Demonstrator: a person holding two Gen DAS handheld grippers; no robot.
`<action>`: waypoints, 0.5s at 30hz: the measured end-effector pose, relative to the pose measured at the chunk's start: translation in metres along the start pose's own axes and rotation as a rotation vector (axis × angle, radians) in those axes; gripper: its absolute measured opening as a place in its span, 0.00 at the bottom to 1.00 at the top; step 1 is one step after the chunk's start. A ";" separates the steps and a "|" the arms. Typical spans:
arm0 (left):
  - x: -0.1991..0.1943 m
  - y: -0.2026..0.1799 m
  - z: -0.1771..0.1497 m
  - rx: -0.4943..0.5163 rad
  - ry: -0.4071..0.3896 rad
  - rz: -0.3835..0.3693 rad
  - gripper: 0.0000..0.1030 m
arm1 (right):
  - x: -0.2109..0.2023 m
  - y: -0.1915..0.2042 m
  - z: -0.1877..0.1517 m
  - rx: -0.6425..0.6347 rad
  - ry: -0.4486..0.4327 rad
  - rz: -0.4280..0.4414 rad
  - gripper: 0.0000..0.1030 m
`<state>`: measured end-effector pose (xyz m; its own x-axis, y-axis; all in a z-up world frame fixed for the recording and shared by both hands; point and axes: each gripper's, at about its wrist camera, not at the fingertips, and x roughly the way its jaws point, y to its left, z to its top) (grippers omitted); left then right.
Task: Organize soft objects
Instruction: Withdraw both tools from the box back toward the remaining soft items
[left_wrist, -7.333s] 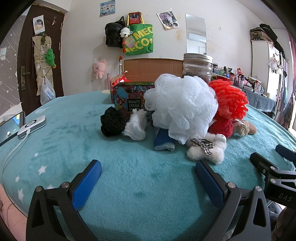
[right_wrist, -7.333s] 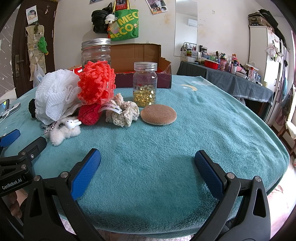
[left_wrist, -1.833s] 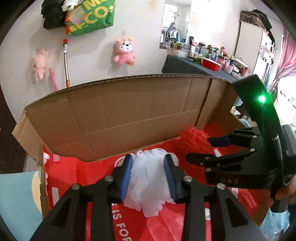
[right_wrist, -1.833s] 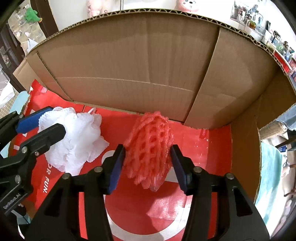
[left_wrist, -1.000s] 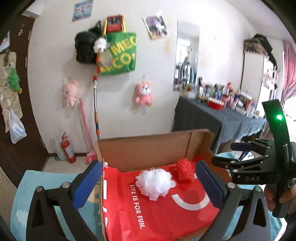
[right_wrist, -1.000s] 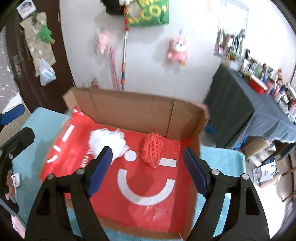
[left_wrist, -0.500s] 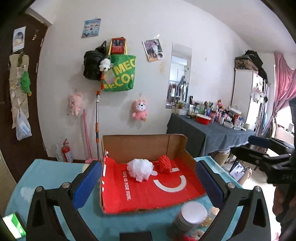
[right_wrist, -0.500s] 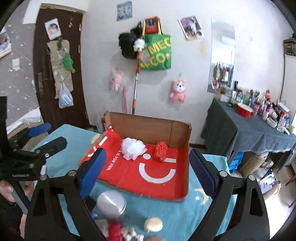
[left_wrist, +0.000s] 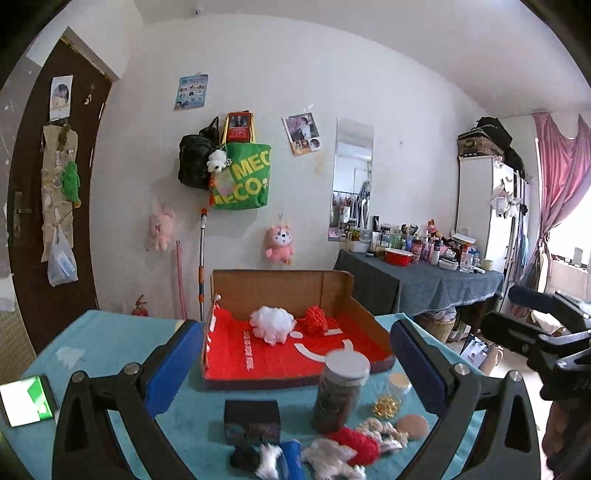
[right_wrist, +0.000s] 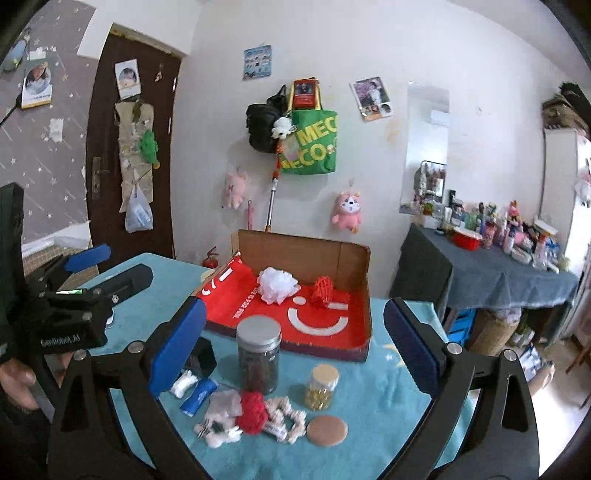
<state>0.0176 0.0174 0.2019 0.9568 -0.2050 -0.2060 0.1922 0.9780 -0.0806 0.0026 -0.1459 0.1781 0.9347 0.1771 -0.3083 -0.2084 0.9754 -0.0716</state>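
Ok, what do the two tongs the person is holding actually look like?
Both are alike: black frames with round silver bolts and two fingers faced with blue pads. The left tongs show white "GenRobot.AI" lettering on the black body in the right wrist view. The right tongs carry pale embossed letters on the body, only partly readable, in the left wrist view. No cables or sleeves are clearly visible.
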 end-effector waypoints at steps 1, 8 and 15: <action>-0.003 -0.002 -0.006 -0.005 -0.001 -0.002 1.00 | -0.002 -0.001 -0.005 0.006 -0.002 -0.010 0.96; -0.010 -0.017 -0.051 -0.005 0.037 0.016 1.00 | -0.004 0.009 -0.053 -0.027 -0.022 -0.126 0.96; 0.005 -0.019 -0.092 -0.022 0.121 0.028 1.00 | 0.010 0.005 -0.096 0.027 0.013 -0.089 0.96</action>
<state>-0.0008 -0.0054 0.1128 0.9281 -0.1822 -0.3247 0.1600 0.9826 -0.0942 -0.0170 -0.1522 0.0833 0.9453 0.0883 -0.3140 -0.1168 0.9905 -0.0732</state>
